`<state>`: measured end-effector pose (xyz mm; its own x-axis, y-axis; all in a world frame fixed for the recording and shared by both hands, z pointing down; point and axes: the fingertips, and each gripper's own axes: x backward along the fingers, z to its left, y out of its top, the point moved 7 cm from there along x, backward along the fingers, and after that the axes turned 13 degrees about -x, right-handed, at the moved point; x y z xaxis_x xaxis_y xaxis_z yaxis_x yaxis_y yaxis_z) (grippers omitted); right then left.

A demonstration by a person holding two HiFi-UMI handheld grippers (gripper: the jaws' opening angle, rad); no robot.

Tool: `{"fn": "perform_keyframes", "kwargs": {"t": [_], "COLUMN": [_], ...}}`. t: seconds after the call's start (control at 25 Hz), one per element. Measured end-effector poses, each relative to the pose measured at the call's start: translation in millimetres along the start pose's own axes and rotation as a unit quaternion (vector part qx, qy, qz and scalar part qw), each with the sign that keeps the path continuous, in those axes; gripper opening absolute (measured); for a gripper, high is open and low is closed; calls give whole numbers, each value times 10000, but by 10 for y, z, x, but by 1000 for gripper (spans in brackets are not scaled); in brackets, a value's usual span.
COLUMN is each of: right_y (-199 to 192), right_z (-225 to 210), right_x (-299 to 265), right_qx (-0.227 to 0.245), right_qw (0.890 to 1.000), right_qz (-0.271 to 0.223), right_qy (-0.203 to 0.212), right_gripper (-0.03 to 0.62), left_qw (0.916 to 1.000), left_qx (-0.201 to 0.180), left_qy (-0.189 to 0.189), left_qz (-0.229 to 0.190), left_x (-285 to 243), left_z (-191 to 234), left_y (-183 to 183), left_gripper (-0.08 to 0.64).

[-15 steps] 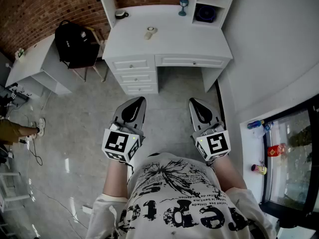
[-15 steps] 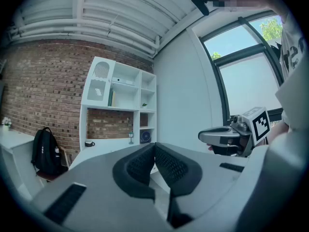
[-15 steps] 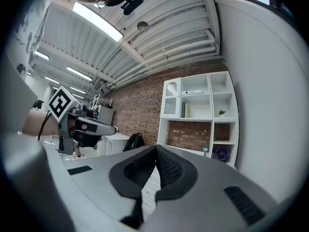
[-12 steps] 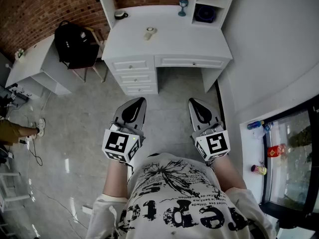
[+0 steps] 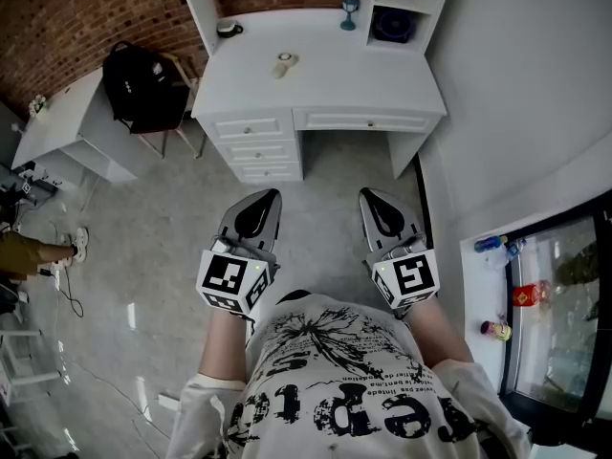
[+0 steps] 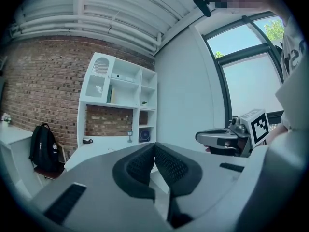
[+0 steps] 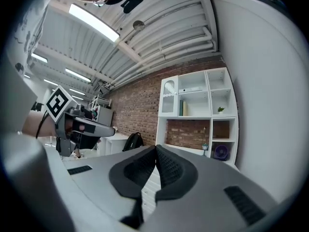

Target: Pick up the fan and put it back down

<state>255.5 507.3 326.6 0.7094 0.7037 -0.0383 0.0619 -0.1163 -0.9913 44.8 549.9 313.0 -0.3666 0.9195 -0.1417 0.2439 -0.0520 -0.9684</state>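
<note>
The fan (image 5: 392,25) is a small dark round one. It stands in the low cubby at the right end of the white desk (image 5: 363,79), far ahead of me, and shows as a purple disc, the fan (image 7: 220,152), in the right gripper view and as a small dark disc, the fan (image 6: 145,135), in the left gripper view. My left gripper (image 5: 271,192) and right gripper (image 5: 364,194) hang side by side over the grey floor, well short of the desk. Both point at the desk, shut, with nothing between the pads. The left gripper (image 6: 154,146) and the right gripper (image 7: 155,149) each show their pads pressed together.
On the desk top are a dark mug (image 5: 227,29), a blue goblet (image 5: 351,10) and a small pale object (image 5: 284,62). A black backpack (image 5: 139,84) sits on a chair left of the desk, beside a second white table (image 5: 57,127). Bottles stand on the sill (image 5: 492,242) at right.
The desk sits slightly higher in the head view. Both grippers stay shut and in nearly the same place.
</note>
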Motion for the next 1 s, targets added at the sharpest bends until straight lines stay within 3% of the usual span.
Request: {"fn": "perform_keyframes", "kwargs": {"t": [0.12, 0.16, 0.2, 0.36, 0.64, 1.0], "right_y": [-8, -11, -14, -25, -86, 79], "right_z": [-84, -111, -136, -232, -522, -1091], "right_x": [-22, -32, -45, -149, -640, -2076], "right_qx": [-77, -127, -169, -329, -438, -241], "right_qw": [10000, 9999, 9998, 9994, 9989, 9992], "right_qz": [-48, -50, -43, 58, 175, 171], "right_qy": [2, 4, 7, -16, -47, -264], "right_gripper": [15, 14, 15, 15, 15, 15], "left_qw": [9994, 9985, 9978, 9983, 9987, 9990], "left_qx": [236, 341, 392, 256, 390, 340], "left_qy": [20, 87, 165, 297, 174, -16], "left_qz": [-267, -415, -516, -422, -263, -285], "left_x": [-78, -100, -122, -256, -746, -1929], "left_z": [-33, -25, -4, 135, 510, 1662], "left_y": [6, 23, 42, 75, -52, -189], "left_gripper": [20, 228, 380, 379, 379, 379]}}
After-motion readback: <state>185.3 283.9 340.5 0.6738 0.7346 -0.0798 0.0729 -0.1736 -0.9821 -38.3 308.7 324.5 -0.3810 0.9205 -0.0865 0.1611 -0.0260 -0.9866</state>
